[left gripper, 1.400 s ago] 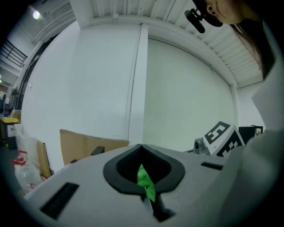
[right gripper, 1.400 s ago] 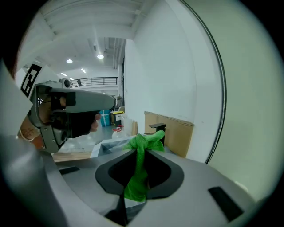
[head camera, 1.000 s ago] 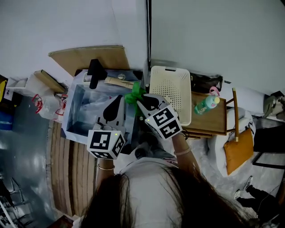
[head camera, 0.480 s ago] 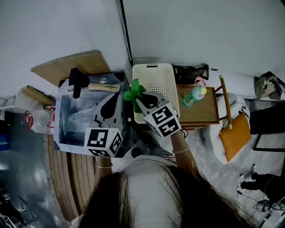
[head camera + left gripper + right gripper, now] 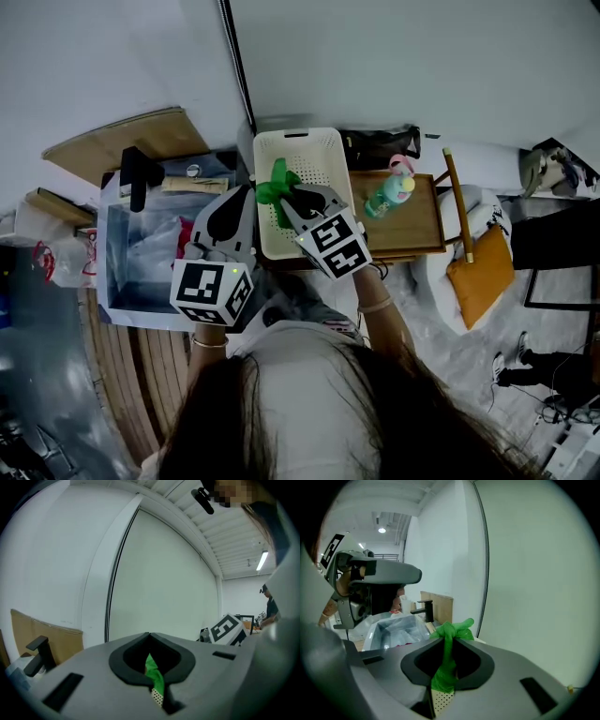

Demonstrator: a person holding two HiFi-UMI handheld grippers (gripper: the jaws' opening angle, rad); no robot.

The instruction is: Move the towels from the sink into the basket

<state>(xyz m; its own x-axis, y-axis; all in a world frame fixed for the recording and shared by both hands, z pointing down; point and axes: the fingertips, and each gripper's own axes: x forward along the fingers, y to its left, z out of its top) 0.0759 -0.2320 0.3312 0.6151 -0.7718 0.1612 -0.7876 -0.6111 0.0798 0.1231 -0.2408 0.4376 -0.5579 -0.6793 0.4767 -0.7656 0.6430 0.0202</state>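
My right gripper (image 5: 284, 202) is shut on a green towel (image 5: 274, 187) and holds it over the left half of the cream perforated basket (image 5: 323, 142). In the right gripper view the green towel (image 5: 454, 626) hangs bunched between the pads of my right gripper (image 5: 449, 641), with the basket's mesh (image 5: 439, 700) below. My left gripper (image 5: 242, 195) hovers between sink and basket, jaws shut with nothing in them. In the left gripper view my left gripper (image 5: 150, 635) has its tips together, and the green towel (image 5: 153, 674) shows beyond them. The grey sink (image 5: 111, 281) at the left holds pale and pink cloth (image 5: 178, 234).
A black faucet (image 5: 139, 173) stands at the sink's far edge, with cardboard (image 5: 122, 136) behind it. Right of the basket a wooden stand (image 5: 417, 230) carries a green bottle (image 5: 386, 193). A black bag (image 5: 380, 145) lies behind, and an orange cushion (image 5: 478, 277) sits further right.
My right gripper has carried the green towel from the sink's right edge to above the basket. The left gripper has stayed beside it, shut.
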